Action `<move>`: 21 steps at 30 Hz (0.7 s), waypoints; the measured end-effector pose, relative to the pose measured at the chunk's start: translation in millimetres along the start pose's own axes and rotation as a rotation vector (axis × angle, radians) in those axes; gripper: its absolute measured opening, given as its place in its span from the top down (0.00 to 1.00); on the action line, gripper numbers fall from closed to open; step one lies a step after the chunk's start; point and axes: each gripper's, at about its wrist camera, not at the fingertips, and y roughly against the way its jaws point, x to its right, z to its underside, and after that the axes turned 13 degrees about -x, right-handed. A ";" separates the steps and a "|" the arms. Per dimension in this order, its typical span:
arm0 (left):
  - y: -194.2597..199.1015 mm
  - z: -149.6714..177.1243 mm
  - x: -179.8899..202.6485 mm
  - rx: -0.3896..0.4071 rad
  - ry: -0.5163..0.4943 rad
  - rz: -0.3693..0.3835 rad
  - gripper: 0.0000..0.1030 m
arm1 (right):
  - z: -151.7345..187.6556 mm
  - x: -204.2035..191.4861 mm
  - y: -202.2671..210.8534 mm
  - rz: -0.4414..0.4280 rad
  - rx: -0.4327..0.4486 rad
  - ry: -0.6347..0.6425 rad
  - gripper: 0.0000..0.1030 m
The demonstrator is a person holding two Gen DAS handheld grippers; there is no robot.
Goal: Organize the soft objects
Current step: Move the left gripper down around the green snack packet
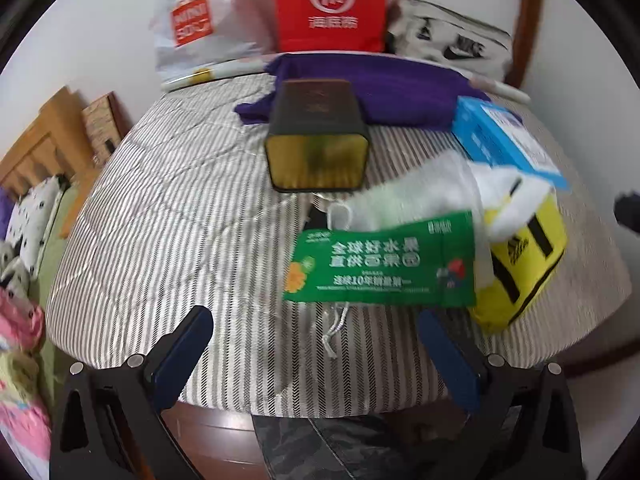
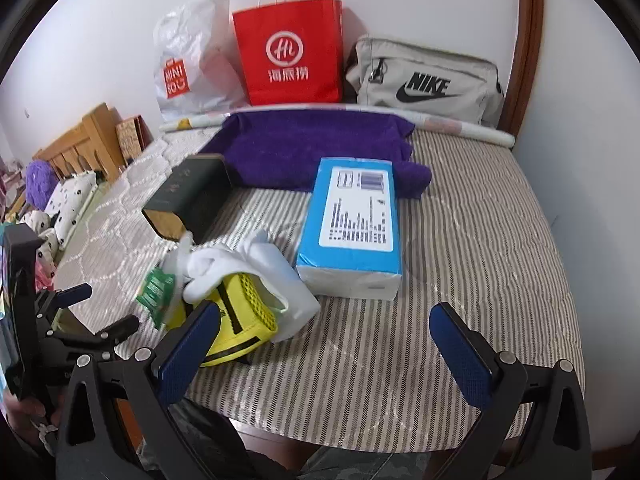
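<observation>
My left gripper [image 1: 316,354] is spread wide and empty, poised above the striped pad [image 1: 168,216]; just beyond its tips lies a green pouch [image 1: 384,258] under a white cloth [image 1: 424,196], which drapes onto a yellow bag [image 1: 528,264]. Farther on sits a dark tin [image 1: 318,132], open end toward me. My right gripper [image 2: 324,350] is likewise spread and empty, its left finger just beside the yellow bag; ahead lies a blue tissue pack [image 2: 352,224], then a purple towel [image 2: 304,148], then a red bag [image 2: 292,48] against the wall.
</observation>
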 end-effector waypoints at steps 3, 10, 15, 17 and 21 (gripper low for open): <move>-8.7 -0.8 7.9 0.008 -0.044 -0.044 0.00 | -2.8 0.3 -9.4 0.001 -0.018 0.000 0.00; -23.2 -9.4 18.7 0.048 -0.112 -0.104 0.00 | -9.1 -0.6 -29.5 0.043 -0.059 0.020 0.00; -25.3 -25.3 13.1 0.062 -0.106 -0.022 0.00 | -11.4 5.2 -40.4 0.043 -0.087 0.006 0.00; -23.3 -31.3 7.5 0.076 -0.099 0.069 0.00 | -12.9 6.1 -43.6 0.048 -0.096 0.007 0.00; -27.1 -42.5 -3.1 0.070 -0.085 0.224 0.00 | -16.1 8.4 -44.6 0.051 -0.099 0.003 0.00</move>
